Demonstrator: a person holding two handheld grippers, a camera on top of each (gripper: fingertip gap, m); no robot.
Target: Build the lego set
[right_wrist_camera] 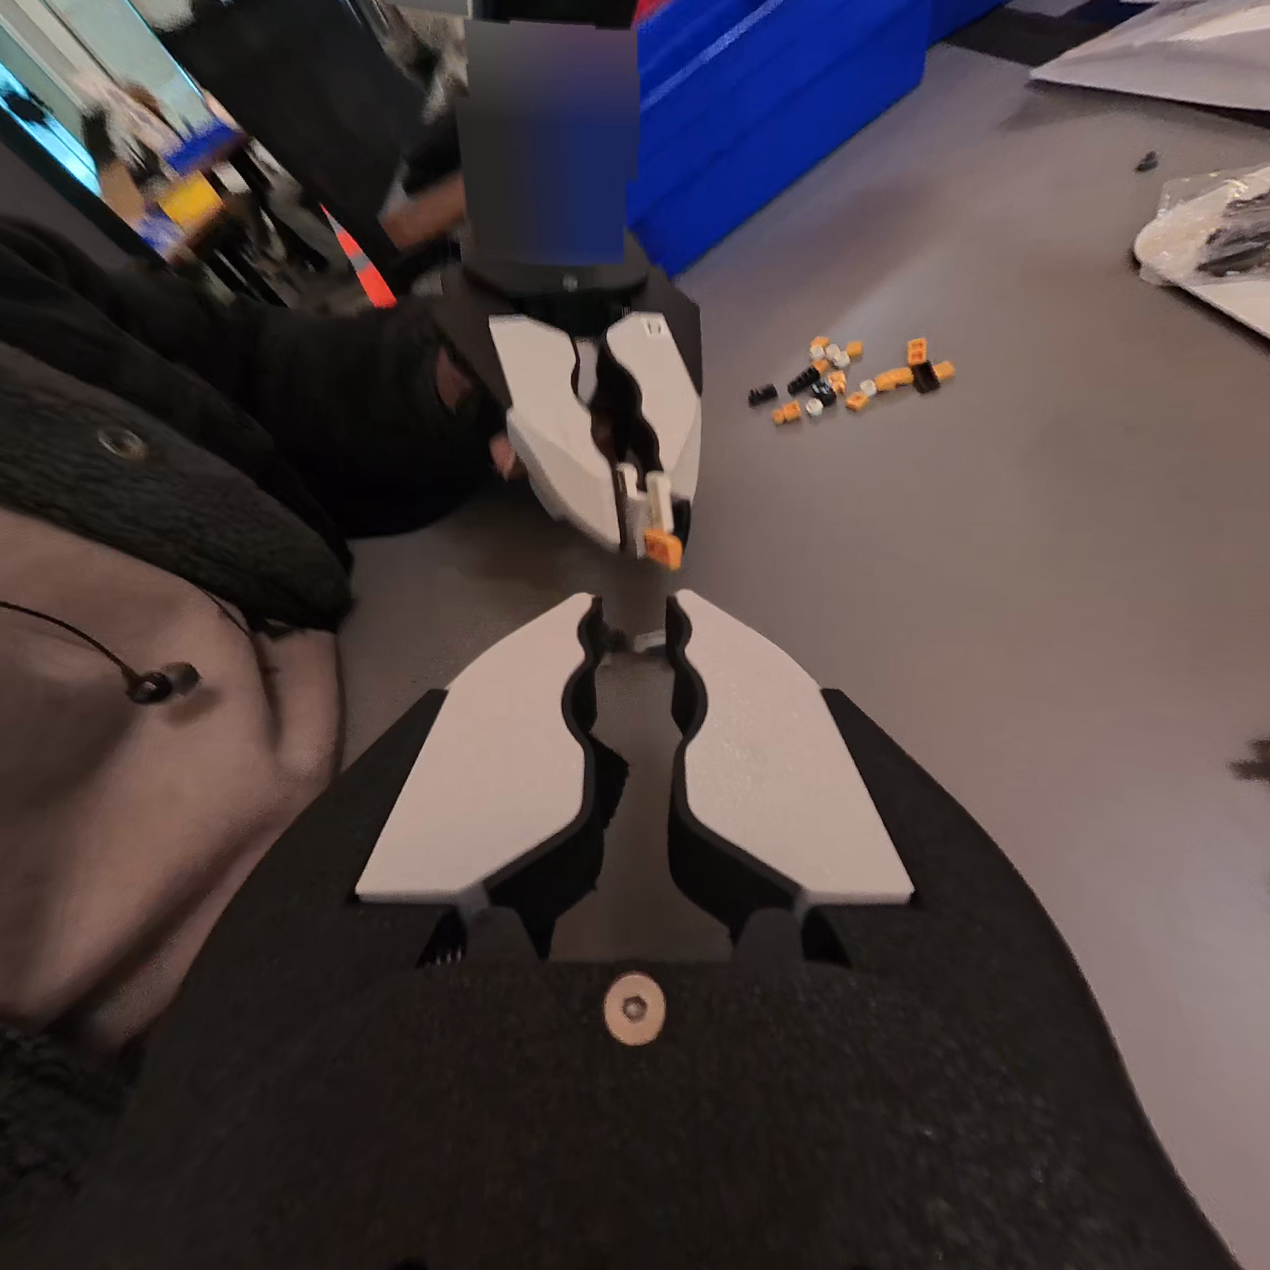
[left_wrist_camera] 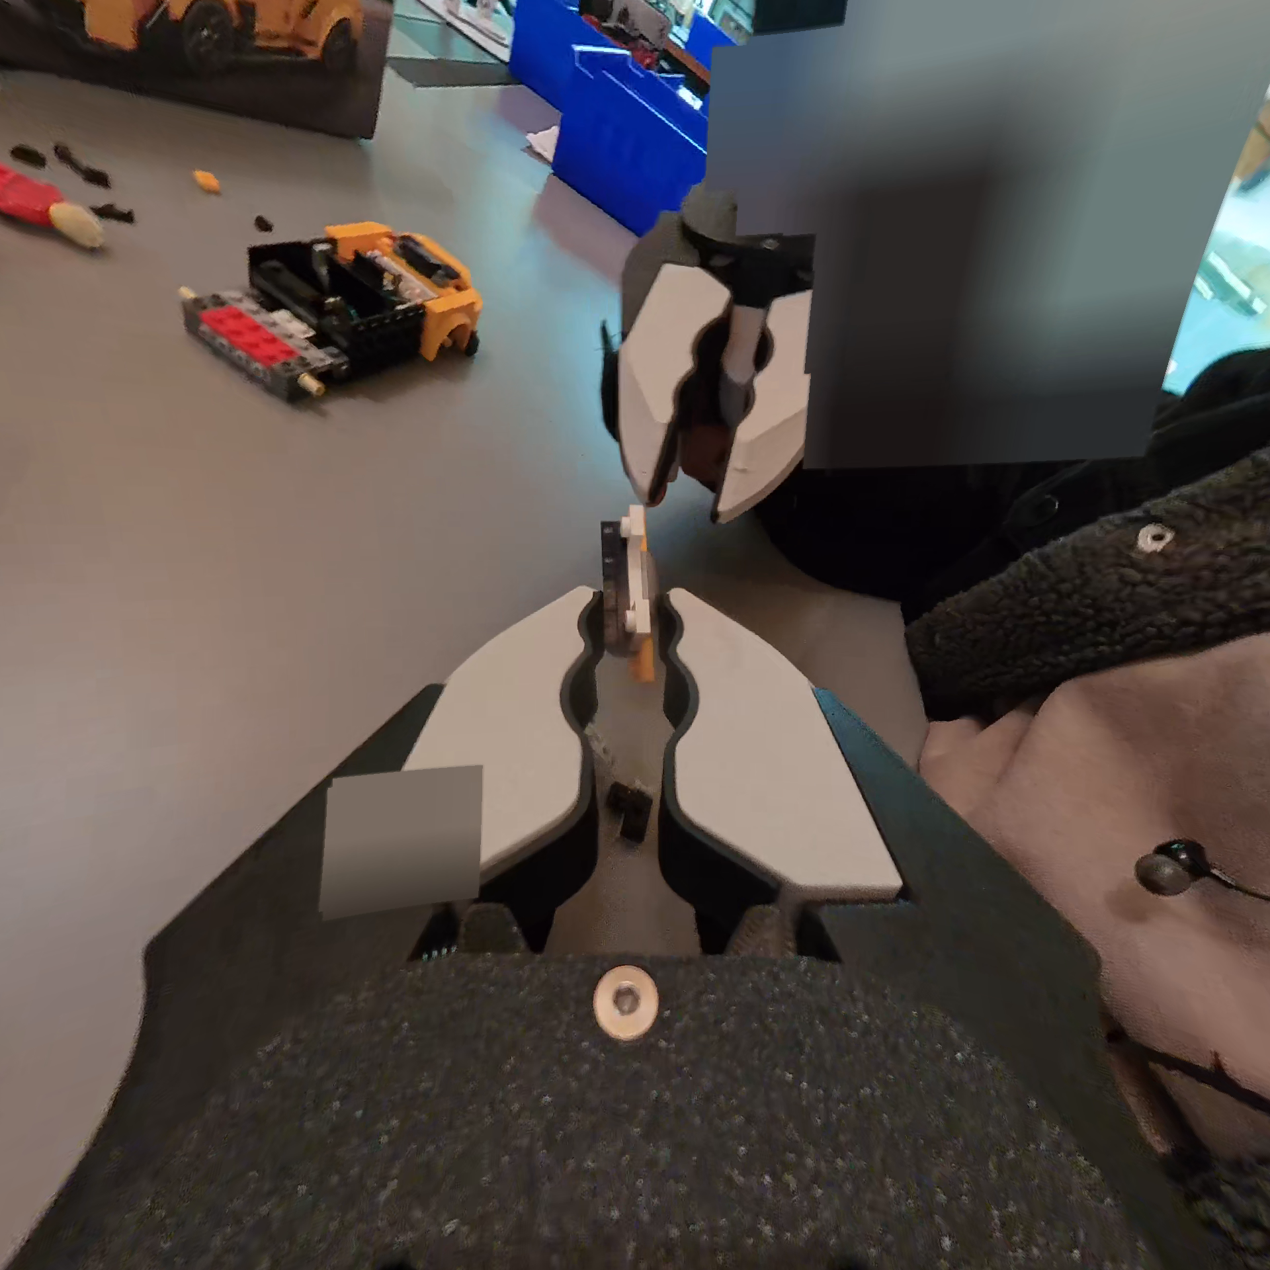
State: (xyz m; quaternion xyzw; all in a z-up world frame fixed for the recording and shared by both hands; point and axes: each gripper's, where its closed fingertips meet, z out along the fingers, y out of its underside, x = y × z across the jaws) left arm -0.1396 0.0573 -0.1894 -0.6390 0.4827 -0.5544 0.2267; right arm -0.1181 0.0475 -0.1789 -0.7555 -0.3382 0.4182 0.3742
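Note:
My left gripper [left_wrist_camera: 629,605] is shut on a small black, white and orange lego sub-assembly [left_wrist_camera: 632,563] and holds it upright above the grey table [left_wrist_camera: 275,550]. My right gripper [right_wrist_camera: 632,611] is open by a narrow gap. It faces the left gripper [right_wrist_camera: 639,529] tip to tip, a short way from the sub-assembly [right_wrist_camera: 656,508]. In the left wrist view the right gripper [left_wrist_camera: 684,505] hangs just beyond the sub-assembly's top with nothing clear between its tips. The partly built orange and black car [left_wrist_camera: 330,309] sits far left.
A pile of small orange, black and grey pieces [right_wrist_camera: 852,378] lies on the table to the right. Blue bins [left_wrist_camera: 618,137], the set's box [left_wrist_camera: 206,55], a red tool [left_wrist_camera: 27,199] and a bag of black parts [right_wrist_camera: 1223,240] ring the area. A person's dark jacket [left_wrist_camera: 1099,618] is close by.

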